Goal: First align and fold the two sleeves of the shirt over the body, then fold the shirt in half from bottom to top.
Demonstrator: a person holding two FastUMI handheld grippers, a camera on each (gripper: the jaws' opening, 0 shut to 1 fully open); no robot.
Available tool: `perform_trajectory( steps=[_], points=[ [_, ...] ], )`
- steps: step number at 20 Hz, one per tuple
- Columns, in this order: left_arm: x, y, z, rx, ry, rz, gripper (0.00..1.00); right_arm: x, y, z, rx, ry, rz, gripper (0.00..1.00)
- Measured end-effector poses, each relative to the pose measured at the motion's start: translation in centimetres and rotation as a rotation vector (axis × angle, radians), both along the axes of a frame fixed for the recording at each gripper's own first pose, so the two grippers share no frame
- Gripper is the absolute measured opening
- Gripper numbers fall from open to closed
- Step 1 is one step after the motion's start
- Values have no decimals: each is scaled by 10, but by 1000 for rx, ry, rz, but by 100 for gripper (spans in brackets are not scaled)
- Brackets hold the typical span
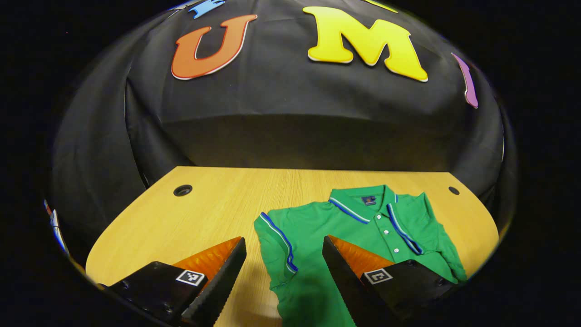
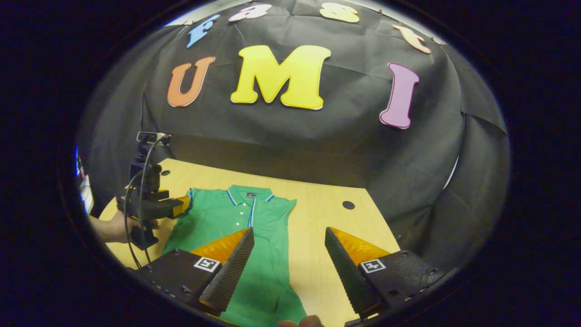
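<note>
Shirt (image 1: 345,236) in green lies flat on the wooden table (image 1: 213,213), collar toward the top of the frame, at lower centre-right of the left gripper view. Left gripper (image 1: 283,277) hangs spread wide and empty over its left sleeve (image 1: 277,247). In the right gripper view, the right gripper (image 2: 288,268) gapes empty above the shirt's right edge, bottom centre.

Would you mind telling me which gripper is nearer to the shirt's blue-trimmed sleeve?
Left. The left gripper hovers right at the blue-trimmed sleeve, jaws open. The right gripper is over the shirt's opposite edge, lower down.
</note>
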State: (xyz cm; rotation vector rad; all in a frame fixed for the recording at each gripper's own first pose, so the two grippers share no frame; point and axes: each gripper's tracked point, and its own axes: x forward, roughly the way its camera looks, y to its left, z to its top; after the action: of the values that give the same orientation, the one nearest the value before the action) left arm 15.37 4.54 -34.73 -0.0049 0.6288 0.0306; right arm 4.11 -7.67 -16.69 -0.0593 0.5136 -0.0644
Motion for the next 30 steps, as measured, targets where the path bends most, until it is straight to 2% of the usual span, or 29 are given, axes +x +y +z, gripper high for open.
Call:
perform_trajectory(
  steps=[7, 8, 9, 12, 13, 14, 15, 17, 19, 25, 30],
  points=[
    [15, 3, -50, 19, 91, -40, 100, 0, -13, -7, -5, 34, -25, 96],
    [15, 3, -53, 6, 109, -33, 96, 1, -12, -10, 6, 38, -23, 98],
    [14, 5, -56, -10, 119, -24, 85, 2, -12, -10, 8, 40, -21, 96],
    [14, 5, -56, -47, 130, -26, 71, 2, -7, -16, 8, 49, -8, 96],
    [15, 4, -56, -52, 134, -37, 53, 4, -6, -16, 11, 51, -5, 96],
    [16, 5, -55, -44, 136, -41, 53, 4, -4, -17, 12, 51, -4, 98],
    [16, 9, -56, -39, 141, -38, 37, 5, -2, -17, 15, 50, -4, 96],
    [15, 11, -51, -68, 132, -28, 23, 8, 1, -16, 21, 46, -2, 96],
    [14, 15, -45, -95, 122, -19, 15, 8, 1, -15, 21, 44, -2, 96],
    [22, 10, -3, -166, 52, -28, 7, 6, 8, -20, 31, 41, 9, 96],
    [35, -22, 44, -132, -20, -108, 6, 2, 4, -12, 39, 5, 6, 96]
  ],
)
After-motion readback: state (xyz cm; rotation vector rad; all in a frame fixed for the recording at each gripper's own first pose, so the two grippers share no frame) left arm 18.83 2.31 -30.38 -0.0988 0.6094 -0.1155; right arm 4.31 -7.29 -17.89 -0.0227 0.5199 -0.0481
